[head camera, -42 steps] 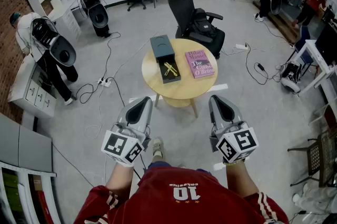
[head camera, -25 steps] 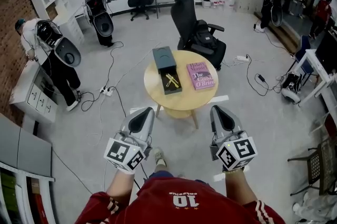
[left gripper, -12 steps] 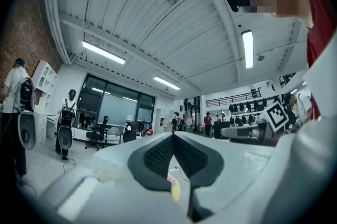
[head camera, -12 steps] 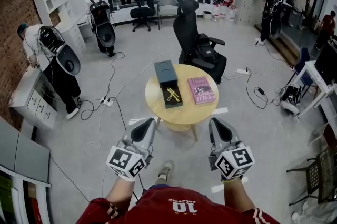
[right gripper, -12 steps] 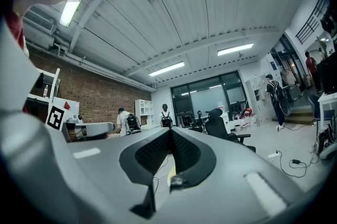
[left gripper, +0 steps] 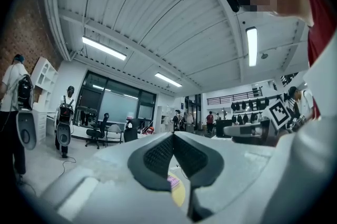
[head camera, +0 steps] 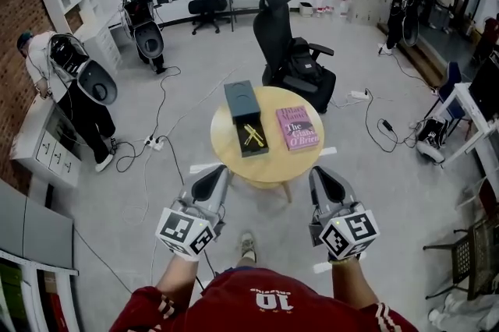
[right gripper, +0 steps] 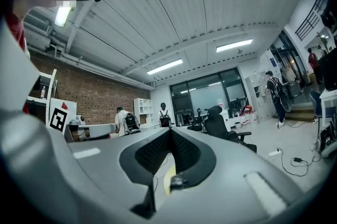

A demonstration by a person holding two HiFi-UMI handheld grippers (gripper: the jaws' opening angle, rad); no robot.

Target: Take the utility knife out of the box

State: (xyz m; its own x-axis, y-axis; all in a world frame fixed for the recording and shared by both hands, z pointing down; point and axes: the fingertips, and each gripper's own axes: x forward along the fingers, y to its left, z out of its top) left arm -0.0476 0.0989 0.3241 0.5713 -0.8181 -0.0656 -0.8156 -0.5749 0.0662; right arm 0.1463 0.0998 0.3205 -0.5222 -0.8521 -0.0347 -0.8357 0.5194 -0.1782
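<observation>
A dark open box (head camera: pixel 245 117) lies on a round wooden table (head camera: pixel 269 160) ahead of me in the head view, its lid at the far end. A yellow utility knife (head camera: pixel 253 135) rests in the box's near half. My left gripper (head camera: pixel 216 178) and right gripper (head camera: pixel 321 176) are held side by side in front of me, short of the table, both shut and empty. In the left gripper view the left gripper (left gripper: pixel 173 139) has its pads pressed together, with a sliver of the table (left gripper: pixel 178 192) below. The right gripper (right gripper: pixel 169 134) looks the same in its own view.
A pink book (head camera: pixel 296 126) lies on the table to the right of the box. A black office chair (head camera: pixel 292 42) stands behind the table. Cables and a power strip (head camera: pixel 153 140) trail on the floor at left. Several people with gear stand around the room's edges.
Both grippers have come nearer to the table as I walked toward it, staying shut. The table and box sit slightly lower and closer in the head view.
</observation>
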